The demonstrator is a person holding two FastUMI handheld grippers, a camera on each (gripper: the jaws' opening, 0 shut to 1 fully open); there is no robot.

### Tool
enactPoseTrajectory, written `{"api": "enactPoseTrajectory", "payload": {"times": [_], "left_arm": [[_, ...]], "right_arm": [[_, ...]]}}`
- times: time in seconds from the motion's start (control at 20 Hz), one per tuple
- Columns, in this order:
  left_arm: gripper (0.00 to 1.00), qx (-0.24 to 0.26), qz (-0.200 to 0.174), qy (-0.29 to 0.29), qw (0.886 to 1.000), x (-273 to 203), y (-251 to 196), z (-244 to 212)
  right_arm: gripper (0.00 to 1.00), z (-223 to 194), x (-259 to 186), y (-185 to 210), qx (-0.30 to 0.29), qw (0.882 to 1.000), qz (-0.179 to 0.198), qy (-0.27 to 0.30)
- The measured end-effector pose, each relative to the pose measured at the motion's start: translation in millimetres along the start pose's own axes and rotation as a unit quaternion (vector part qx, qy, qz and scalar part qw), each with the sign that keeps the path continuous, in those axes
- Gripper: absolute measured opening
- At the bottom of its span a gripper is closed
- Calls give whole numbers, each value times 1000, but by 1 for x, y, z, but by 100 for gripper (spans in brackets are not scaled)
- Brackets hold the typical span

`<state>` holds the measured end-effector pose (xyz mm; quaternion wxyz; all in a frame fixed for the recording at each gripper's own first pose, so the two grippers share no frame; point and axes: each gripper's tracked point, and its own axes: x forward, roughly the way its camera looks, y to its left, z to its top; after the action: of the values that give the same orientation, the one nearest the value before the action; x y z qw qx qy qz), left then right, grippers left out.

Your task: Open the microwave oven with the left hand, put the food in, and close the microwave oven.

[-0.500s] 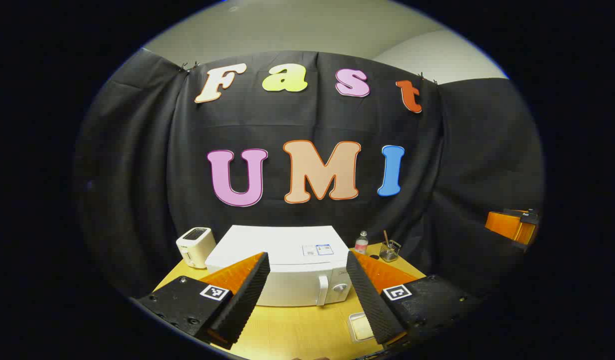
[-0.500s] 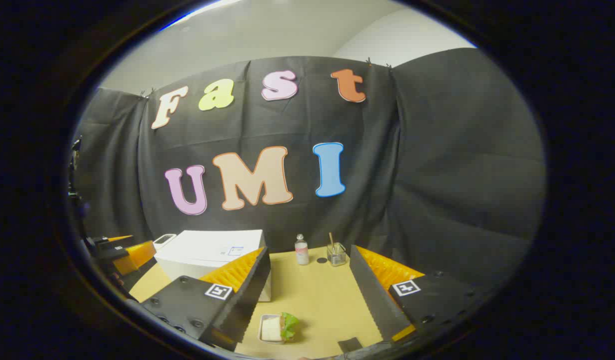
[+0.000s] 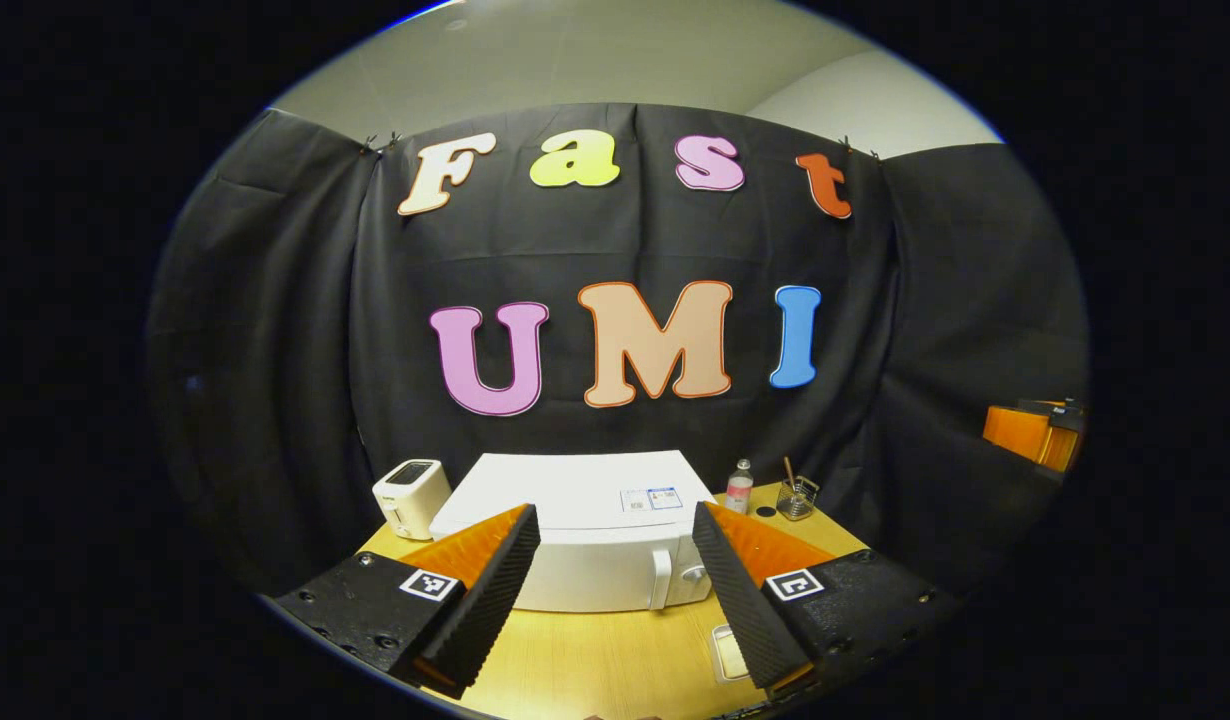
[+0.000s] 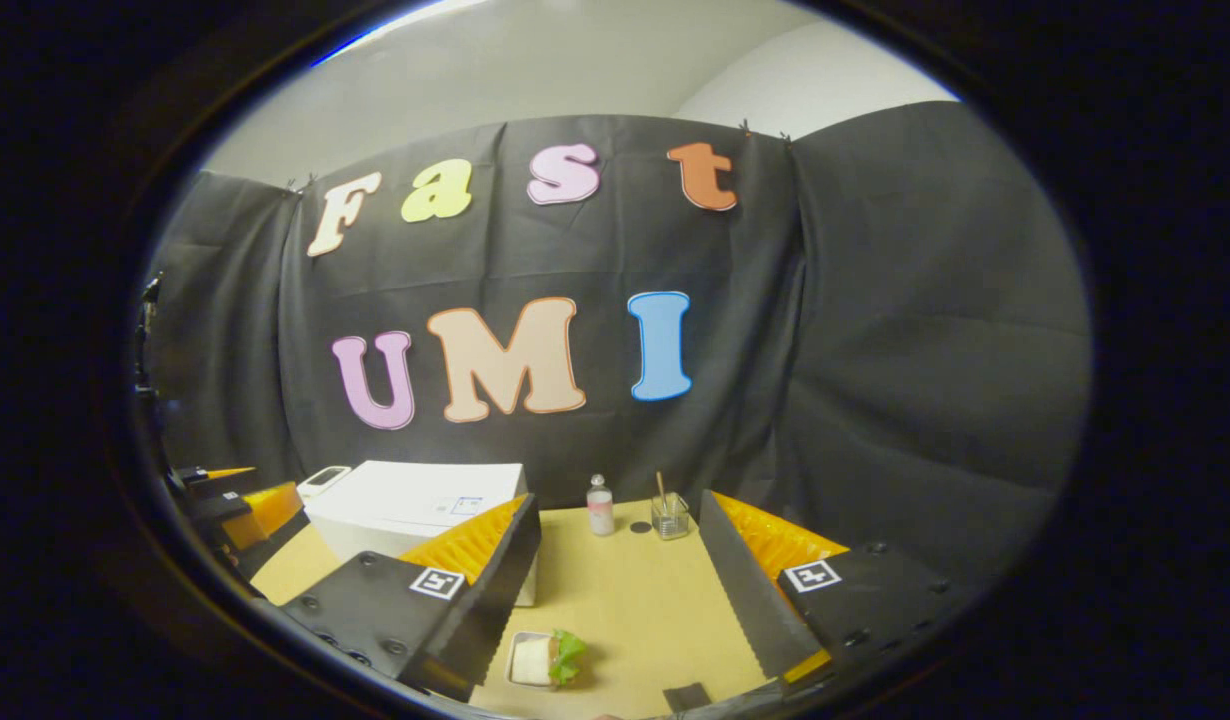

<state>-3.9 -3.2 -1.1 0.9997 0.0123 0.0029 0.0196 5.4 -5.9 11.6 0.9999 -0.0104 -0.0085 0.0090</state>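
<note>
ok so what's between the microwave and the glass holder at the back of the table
In the right gripper view, a small bottle stands between the microwave and the glass holder, with a dark round spot on the table beside it.
</note>
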Motion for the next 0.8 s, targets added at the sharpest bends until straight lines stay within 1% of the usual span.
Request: {"api": "enactPoseTrajectory", "payload": {"times": [0.3, 0.45, 0.6, 0.7, 0.8], "left_arm": [[96, -4, 12, 2, 1000, 7, 3, 0], [96, -11, 12, 11, 1000, 15, 2, -10], [96, -8, 11, 21, 1000, 22, 3, -28], [96, 1, 13, 35, 999, 28, 4, -49], [97, 5, 7, 49, 999, 34, 1, -69]], "right_arm": [[99, -5, 8, -5, -14, 1000, 0, 6], [99, -12, 13, -6, -20, 1000, 0, 14], [99, -15, 17, -8, -23, 1000, 2, 17], [99, -21, 19, -11, -22, 999, 1, 23], [99, -28, 22, -15, -18, 999, -1, 29]]}}
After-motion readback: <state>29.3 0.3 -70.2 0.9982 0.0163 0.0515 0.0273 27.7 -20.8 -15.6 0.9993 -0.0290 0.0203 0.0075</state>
